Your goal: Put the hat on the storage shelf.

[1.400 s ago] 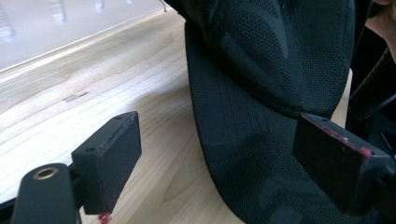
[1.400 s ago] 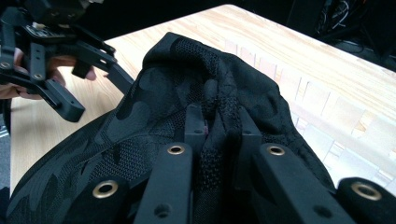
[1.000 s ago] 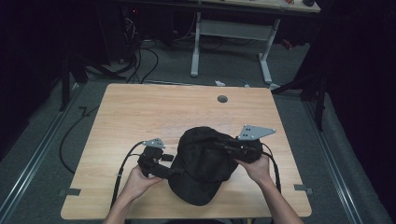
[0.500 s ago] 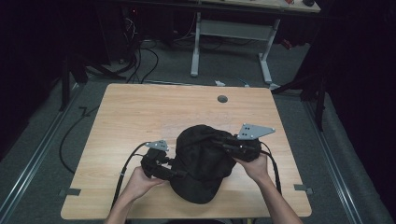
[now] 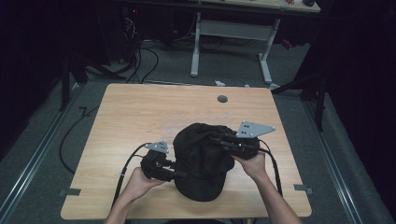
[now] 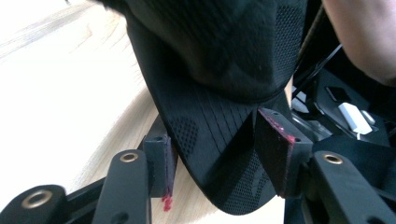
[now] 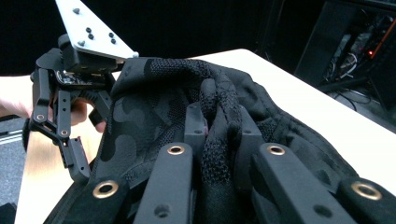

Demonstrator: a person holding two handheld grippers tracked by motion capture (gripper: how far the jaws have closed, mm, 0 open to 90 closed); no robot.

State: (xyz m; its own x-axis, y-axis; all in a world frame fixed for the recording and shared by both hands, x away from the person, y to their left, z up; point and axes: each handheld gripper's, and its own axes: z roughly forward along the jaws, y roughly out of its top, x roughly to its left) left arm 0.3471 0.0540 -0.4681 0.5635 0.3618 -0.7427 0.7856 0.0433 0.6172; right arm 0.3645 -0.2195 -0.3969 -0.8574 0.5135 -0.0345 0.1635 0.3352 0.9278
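Cap [image 5: 201, 161]: on the table [image 5: 140, 112], near its front edge.
Left tongs [image 6: 212, 154]: wide, straddling the brim.
Right tongs [image 7: 219, 135]: pinching a crown fold.
Risk: the thin fold may slip free if pulled.

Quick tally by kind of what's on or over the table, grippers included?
Black cap: 1
Handheld grippers: 2, the left gripper open around the cap's brim, the right gripper shut on a fold of the crown
Table: 1
Total: 4
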